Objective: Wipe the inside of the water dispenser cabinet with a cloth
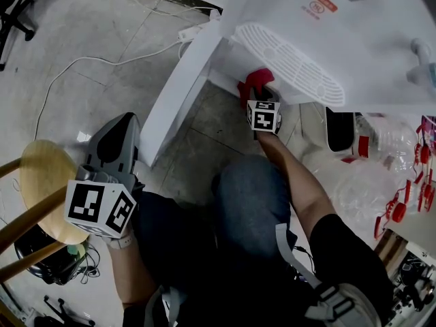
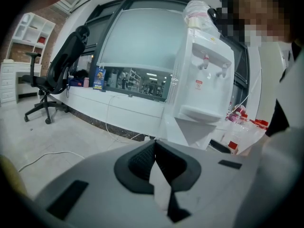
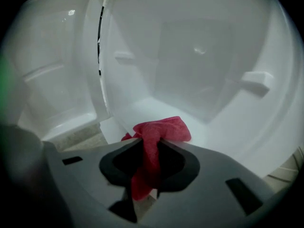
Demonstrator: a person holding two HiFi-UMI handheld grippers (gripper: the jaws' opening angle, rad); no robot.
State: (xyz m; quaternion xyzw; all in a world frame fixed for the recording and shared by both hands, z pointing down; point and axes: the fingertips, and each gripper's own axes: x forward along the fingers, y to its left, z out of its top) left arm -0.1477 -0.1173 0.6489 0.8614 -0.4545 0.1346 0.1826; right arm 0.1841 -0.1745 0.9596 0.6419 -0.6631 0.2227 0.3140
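A white water dispenser [image 1: 354, 33] stands ahead with its lower cabinet door [image 1: 178, 90] swung open to the left. My right gripper [image 1: 262, 101] reaches into the cabinet mouth, shut on a red cloth [image 1: 253, 82]. In the right gripper view the red cloth [image 3: 159, 133] bunches out past the jaws over the white cabinet floor [image 3: 223, 127]. My left gripper [image 1: 112, 157] hangs back over my lap, jaws closed together with nothing between them. The left gripper view shows the dispenser [image 2: 202, 84] from a distance.
A round wooden stool [image 1: 48, 189] stands at the left by the left gripper. A white cable [image 1: 82, 63] runs over the tiled floor to a power strip. Clear bottles with red caps [image 1: 381, 148] crowd the right. An office chair [image 2: 57, 70] shows in the left gripper view.
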